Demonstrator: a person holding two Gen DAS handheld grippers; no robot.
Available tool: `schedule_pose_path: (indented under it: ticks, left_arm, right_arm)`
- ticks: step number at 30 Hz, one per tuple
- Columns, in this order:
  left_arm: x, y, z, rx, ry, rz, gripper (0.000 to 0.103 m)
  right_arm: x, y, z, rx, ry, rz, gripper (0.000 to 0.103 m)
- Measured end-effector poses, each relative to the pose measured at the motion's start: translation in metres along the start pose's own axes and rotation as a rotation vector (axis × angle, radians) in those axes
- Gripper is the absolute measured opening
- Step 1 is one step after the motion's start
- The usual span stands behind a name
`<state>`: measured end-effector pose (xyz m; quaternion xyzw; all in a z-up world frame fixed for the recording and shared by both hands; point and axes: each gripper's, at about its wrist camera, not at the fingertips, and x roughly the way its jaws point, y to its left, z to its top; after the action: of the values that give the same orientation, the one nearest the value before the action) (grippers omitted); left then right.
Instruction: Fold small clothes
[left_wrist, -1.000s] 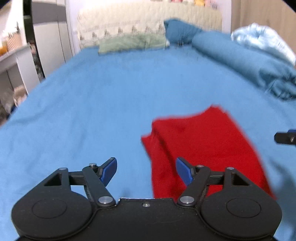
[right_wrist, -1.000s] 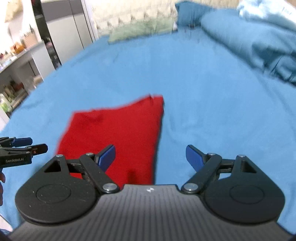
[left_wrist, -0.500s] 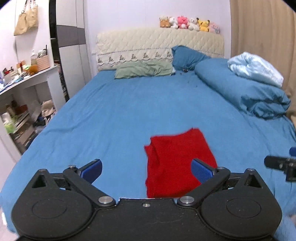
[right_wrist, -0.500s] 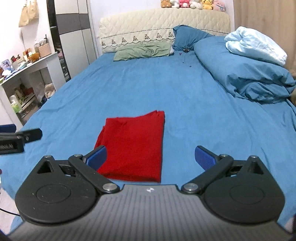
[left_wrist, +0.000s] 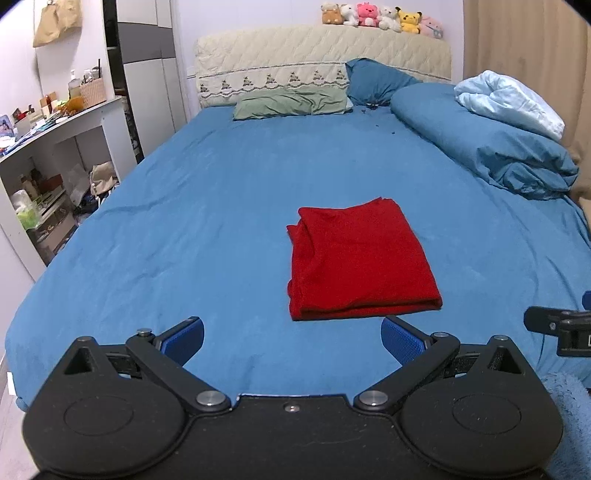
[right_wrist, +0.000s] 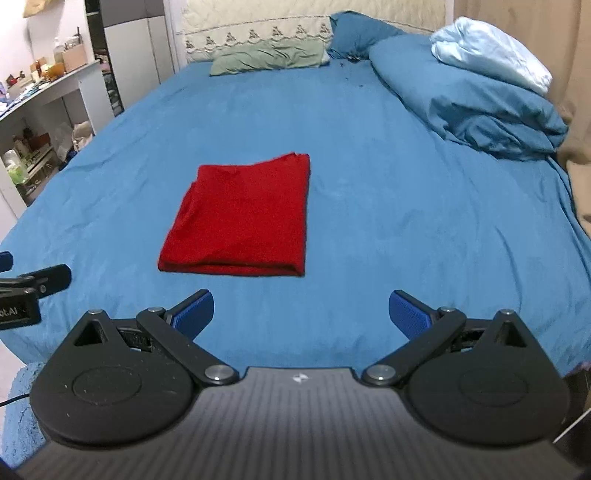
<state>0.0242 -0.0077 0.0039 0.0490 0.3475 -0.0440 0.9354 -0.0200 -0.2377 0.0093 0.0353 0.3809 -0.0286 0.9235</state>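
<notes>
A: Red garment (left_wrist: 360, 260) lies folded flat on the blue bedsheet (left_wrist: 207, 206); inner layers hidden.

B: Left gripper (left_wrist: 291, 338) and right gripper (right_wrist: 300, 314): fingers spread wide, empty, near the garment's front edge, apart from it.

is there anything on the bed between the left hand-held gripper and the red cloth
Nothing visible. Only bare blue sheet lies between the open left hand-held gripper and the folded red cloth, which lies just ahead and slightly to the right.
</notes>
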Motion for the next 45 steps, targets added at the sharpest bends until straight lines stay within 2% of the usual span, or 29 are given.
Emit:
schedule_pose_path:
  ticks: [4,45]
  left_arm:
    - [0.0,0.002,-0.002,-0.029,0.008,-0.032,0.103]
    - [-0.002,0.01,-0.004,-0.039,-0.028,-0.01,0.103]
  right_arm:
    - [-0.002,-0.001,-0.005,0.007,0.003,-0.008,0.103]
    - [-0.001,0.002,-0.003,-0.02,0.015,-0.005,0.103]
